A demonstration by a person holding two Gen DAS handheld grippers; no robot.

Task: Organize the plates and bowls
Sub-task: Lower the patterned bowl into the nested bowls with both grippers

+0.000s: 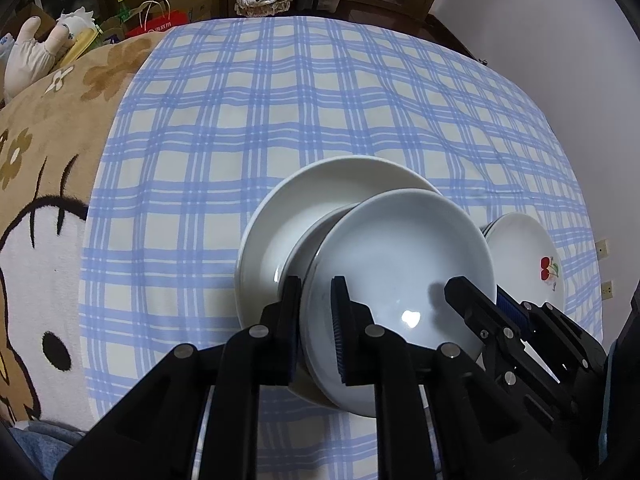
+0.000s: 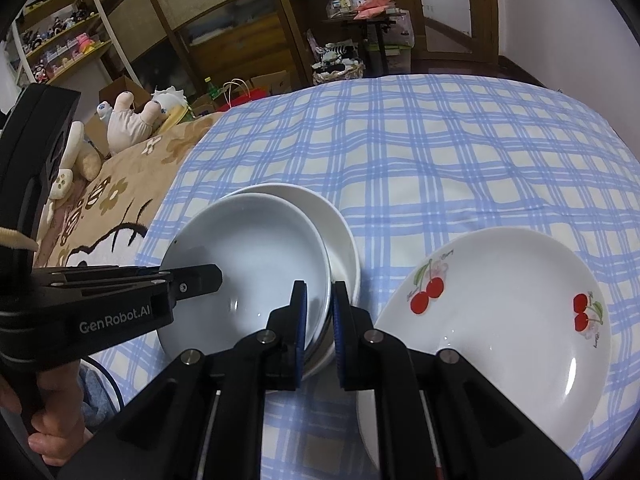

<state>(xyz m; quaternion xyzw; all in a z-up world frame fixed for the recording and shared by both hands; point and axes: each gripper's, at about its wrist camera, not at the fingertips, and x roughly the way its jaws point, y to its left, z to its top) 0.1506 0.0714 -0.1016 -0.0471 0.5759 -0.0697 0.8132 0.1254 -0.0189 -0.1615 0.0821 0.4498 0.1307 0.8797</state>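
Observation:
A plain white bowl (image 1: 400,264) is held tilted over a stack of plain white dishes (image 1: 288,216) on the blue checked cloth. My left gripper (image 1: 316,320) is shut on the bowl's near-left rim. My right gripper (image 2: 320,320) is shut on the same bowl's (image 2: 248,264) right rim; it also shows in the left wrist view (image 1: 480,308). The white stack (image 2: 340,232) lies just under and behind the bowl. A cherry-print plate (image 2: 500,304) lies to the right; it also shows in the left wrist view (image 1: 524,260).
The blue checked cloth (image 1: 320,100) covers a soft surface beside a brown cartoon blanket (image 1: 44,184). Plush toys (image 2: 132,116), bags and boxes sit beyond the left edge. Wooden shelves (image 2: 224,32) stand at the back. A white wall (image 1: 560,40) is on the right.

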